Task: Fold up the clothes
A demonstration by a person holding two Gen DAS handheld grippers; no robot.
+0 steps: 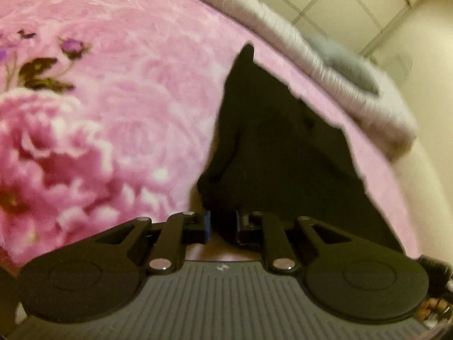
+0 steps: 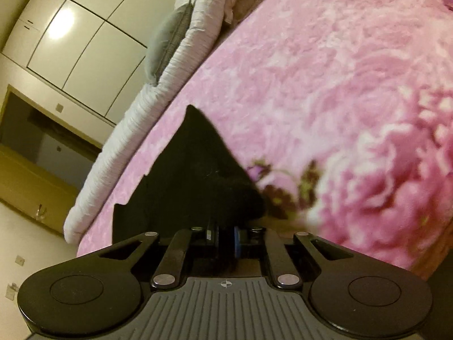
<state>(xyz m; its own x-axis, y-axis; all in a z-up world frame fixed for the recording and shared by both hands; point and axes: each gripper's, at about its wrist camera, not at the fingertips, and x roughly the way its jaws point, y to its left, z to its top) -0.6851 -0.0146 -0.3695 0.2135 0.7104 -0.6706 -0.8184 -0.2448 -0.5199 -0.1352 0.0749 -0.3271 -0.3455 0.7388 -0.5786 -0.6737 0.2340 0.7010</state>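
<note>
Left wrist view: both grippers, left (image 1: 222,226) and right (image 2: 223,240), pinch the black garment (image 1: 277,147) edge, ready to lift and fold over the blanket (image 1: 127,85).

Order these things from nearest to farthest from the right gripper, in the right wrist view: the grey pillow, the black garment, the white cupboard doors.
1. The black garment, between the fingers of the right gripper, on the pink blanket.
2. The grey pillow, upper left, on the white quilt at the bed's edge.
3. The white cupboard doors, behind the bed, top left.
</note>
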